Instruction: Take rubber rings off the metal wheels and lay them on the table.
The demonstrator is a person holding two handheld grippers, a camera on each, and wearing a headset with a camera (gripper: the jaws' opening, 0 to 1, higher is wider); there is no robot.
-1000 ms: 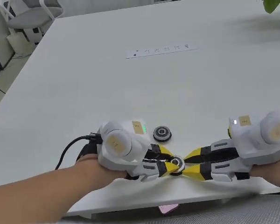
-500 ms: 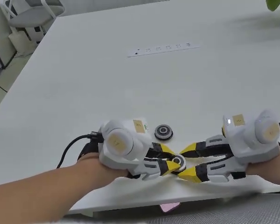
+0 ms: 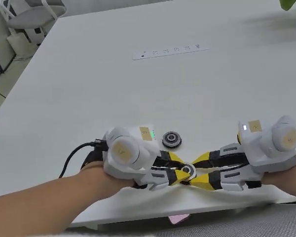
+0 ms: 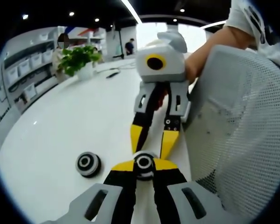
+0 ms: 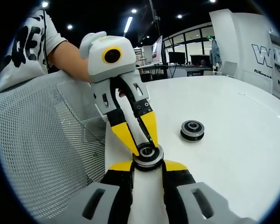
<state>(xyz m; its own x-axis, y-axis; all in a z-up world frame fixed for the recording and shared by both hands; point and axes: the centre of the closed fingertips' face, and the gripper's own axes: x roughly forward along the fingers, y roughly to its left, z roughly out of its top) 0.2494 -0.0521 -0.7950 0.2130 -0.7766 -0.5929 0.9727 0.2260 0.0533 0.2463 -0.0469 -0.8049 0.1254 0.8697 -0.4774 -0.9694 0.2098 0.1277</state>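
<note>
Claws first: the left claw (image 4: 144, 166), with yellow and black tips, is squeezed tight on a small round silver metal wheel with a dark rubber ring (image 3: 187, 172). The right claw (image 5: 148, 164), with the same yellow and black tips, comes at it from the other side. It is closed on the same wheel too. The tips of the two claws sit right up against each other. I cannot tell which claw has the rubber ring and which has the metal part.

Some things could go wrong from here, I think. If both claws hold the metal, a pull will do nothing, or the wheel will pop out of one claw. If one claw pinches too little of the ring, the ring can slip free and snap back. If the pull is hard and quick, the ring or the wheel can fly off.

The near edge of the big white table (image 3: 138, 98) is just behind the claws, on the person's side. A pale grey mesh chair back (image 5: 46, 163) is on that side too. Anything that drops there may roll off the table.

Just past the left claw, on the far side, a second small round wheel, black with a silver middle (image 3: 171, 139), lies flat on the table. It is near but not touching. A wide swing of a claw could knock it and send it rolling.
</note>
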